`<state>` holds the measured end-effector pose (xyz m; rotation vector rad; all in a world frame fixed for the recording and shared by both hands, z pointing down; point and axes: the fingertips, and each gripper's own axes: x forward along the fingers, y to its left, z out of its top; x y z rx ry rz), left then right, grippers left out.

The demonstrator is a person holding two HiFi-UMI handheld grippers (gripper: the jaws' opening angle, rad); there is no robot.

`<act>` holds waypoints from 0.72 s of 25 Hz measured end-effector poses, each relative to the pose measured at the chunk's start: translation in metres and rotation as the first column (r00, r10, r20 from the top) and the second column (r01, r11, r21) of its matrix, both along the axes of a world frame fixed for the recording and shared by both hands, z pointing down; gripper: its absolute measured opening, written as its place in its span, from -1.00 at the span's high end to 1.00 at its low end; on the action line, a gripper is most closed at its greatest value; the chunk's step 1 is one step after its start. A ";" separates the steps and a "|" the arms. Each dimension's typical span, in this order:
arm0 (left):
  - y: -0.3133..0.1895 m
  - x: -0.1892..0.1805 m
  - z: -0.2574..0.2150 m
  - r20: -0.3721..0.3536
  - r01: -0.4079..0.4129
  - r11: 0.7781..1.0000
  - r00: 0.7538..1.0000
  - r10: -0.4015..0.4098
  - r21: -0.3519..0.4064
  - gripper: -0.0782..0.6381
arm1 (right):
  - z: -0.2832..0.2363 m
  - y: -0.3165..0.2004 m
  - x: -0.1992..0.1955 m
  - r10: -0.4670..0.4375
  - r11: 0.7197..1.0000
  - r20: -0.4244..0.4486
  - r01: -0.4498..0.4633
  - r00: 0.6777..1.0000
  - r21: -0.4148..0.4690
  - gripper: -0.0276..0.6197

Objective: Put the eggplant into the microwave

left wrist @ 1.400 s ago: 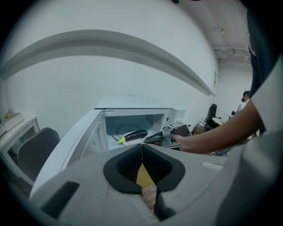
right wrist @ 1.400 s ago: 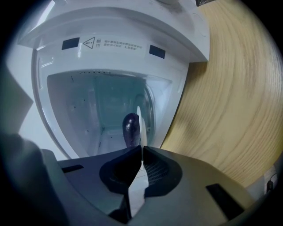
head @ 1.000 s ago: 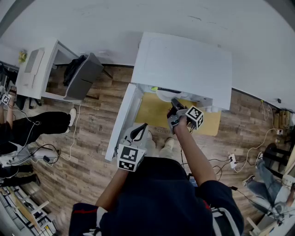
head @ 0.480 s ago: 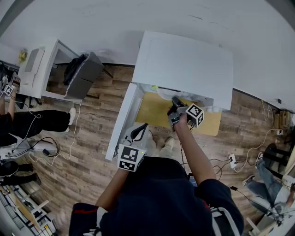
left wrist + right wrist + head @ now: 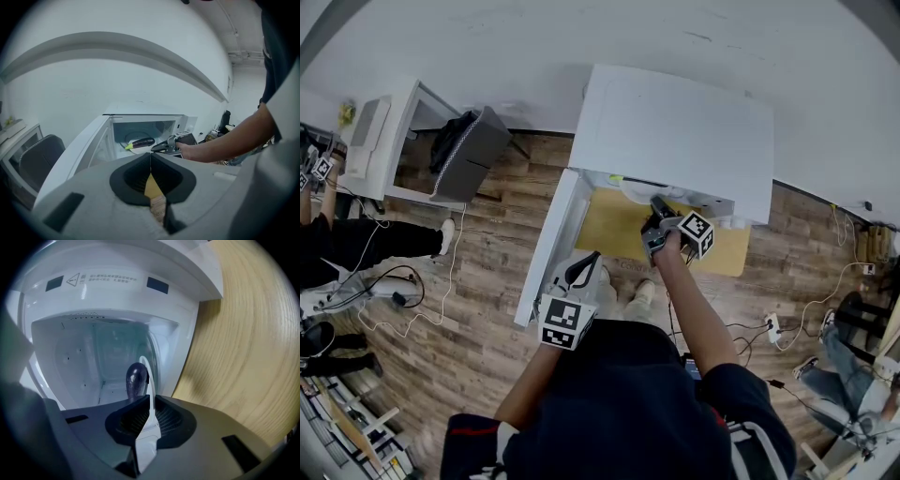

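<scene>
Inside microwave (image 5: 117,301), eggplant (image 5: 136,379) lies end-on just beyond right gripper (image 5: 150,401), pressed together, empty; left gripper (image 5: 151,159) likewise, well back.

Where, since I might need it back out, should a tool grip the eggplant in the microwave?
Probably mid-body on the eggplant, jaws across its narrow width, entering the microwave by its open front: it lies on its side, rounded end toward the opening.

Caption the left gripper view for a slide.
Eggplant lying inside the open microwave, with the right gripper just outside its opening.
</scene>
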<state>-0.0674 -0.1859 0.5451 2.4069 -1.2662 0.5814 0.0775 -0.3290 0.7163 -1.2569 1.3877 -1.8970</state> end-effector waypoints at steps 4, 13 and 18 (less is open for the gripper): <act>0.001 0.002 -0.001 0.000 0.002 1.000 1.000 -0.002 0.001 0.73 | -0.002 -0.001 0.002 0.005 1.000 0.000 -0.005 1.000 0.016 0.84; 0.003 0.001 -0.002 0.001 -0.001 1.000 1.000 0.001 -0.001 0.73 | -0.006 0.002 -0.001 -0.057 0.997 -0.044 0.059 0.997 0.046 0.64; 0.005 0.003 -0.003 0.001 0.000 1.000 1.000 0.000 0.002 0.73 | -0.006 0.009 0.003 -0.072 0.996 -0.065 0.074 0.995 0.041 0.59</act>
